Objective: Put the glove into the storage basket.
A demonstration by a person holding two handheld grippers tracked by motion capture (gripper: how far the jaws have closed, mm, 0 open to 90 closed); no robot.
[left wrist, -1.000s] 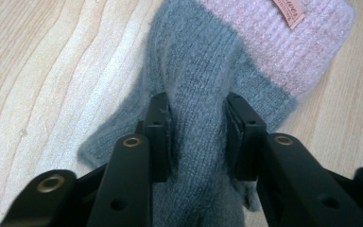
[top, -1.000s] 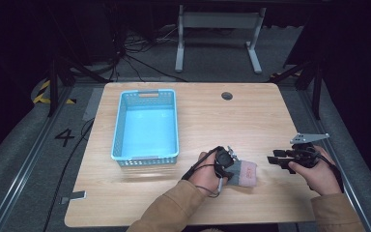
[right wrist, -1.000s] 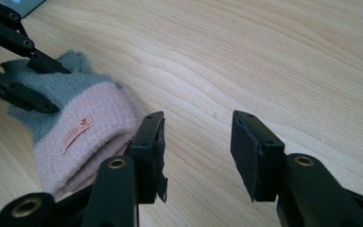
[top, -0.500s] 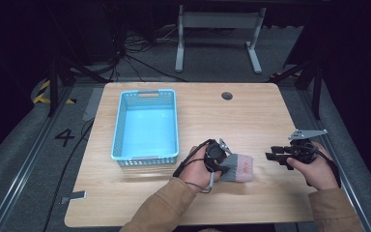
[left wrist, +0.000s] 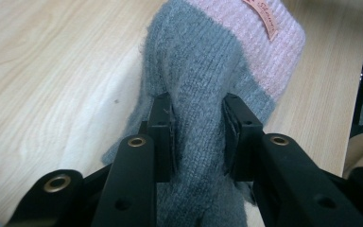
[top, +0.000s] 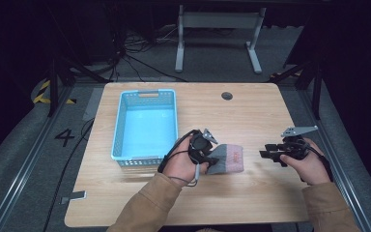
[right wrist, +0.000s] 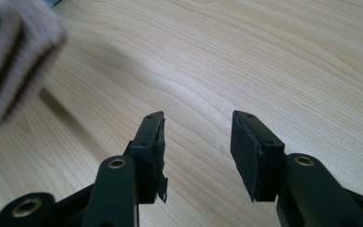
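Already the left gripper (left wrist: 196, 135) clenched the grey-and-pink knit glove (top: 226, 158) near the table's front, just right of the blue basket (top: 145, 126), while the right gripper (right wrist: 196, 151) gaped empty.

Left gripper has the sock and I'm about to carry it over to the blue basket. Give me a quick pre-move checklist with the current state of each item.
1. Grip: left gripper has both pads pressed into the grey part of the sock. Ok.
2. How much is caught: only a bunched fold sits between the jaws, and the pink cuff hangs free beyond them. Whether it holds through a carry: cannot tell.
3. Sock off the table: high view does not settle whether the cuff end is lifted. Cannot tell.
4. Basket ready: inside looks empty, open side up. Ok.
5. Right gripper out of the way: open, holding nothing, right of the sock. Ok.
6. Path to the basket: bare tabletop between. Ok.
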